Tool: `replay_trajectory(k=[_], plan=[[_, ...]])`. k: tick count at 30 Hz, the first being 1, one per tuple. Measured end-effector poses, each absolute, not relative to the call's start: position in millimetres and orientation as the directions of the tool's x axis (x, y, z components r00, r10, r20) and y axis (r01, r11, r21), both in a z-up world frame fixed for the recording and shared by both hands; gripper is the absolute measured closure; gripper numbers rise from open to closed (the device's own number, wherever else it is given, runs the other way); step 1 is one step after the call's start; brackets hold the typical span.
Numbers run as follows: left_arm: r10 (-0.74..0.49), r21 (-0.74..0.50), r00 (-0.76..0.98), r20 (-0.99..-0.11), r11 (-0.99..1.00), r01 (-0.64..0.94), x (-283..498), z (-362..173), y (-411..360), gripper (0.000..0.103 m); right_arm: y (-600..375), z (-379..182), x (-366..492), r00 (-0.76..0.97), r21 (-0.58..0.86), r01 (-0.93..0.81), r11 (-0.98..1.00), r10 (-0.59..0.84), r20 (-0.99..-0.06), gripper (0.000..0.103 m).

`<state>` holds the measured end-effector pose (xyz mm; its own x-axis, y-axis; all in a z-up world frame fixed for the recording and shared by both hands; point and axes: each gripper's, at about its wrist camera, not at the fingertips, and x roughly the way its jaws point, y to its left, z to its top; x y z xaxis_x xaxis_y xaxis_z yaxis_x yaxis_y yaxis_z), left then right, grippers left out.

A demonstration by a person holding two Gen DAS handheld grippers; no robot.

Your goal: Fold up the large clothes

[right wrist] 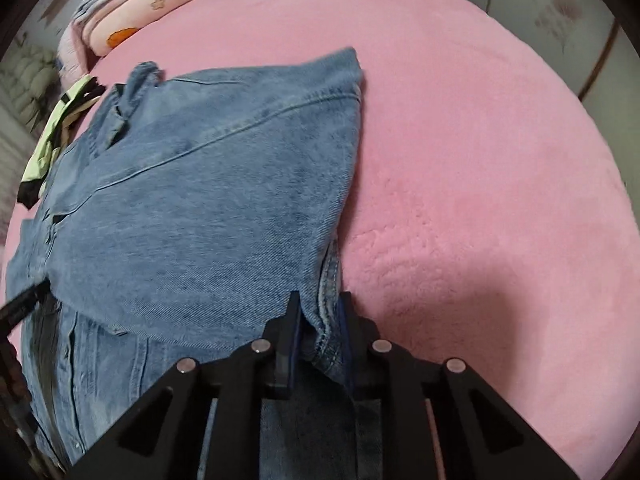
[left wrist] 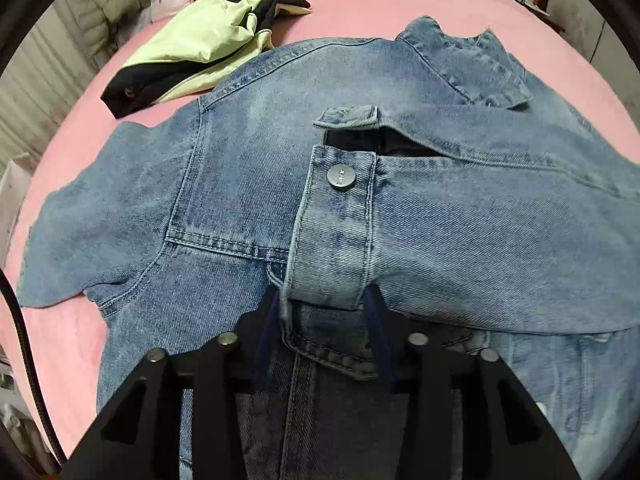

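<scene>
Judging progress, we had the jacket [left wrist: 248, 184] spread on the pink bed [left wrist: 360, 4], 1 sleeve folded across it toward 3 o'clock. Our left gripper [left wrist: 323, 300] was clamped on the cuff [left wrist: 332, 236]; our right gripper [right wrist: 320, 312] pinched the sleeve's edge. The other sleeve at 9 o'clock remained unfolded.
</scene>
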<state>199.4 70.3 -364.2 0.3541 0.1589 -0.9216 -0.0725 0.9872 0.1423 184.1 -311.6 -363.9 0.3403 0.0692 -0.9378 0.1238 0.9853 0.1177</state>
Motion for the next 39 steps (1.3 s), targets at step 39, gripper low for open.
replay_trajectory(k=[39], plan=[[0.041,-0.102,0.519,-0.854,0.964,-0.244,64.2,-75.2,142.1,0.022,-122.2,-128.3,118.6,0.441,0.186,-0.274,0.944,0.295,-0.847,0.069]])
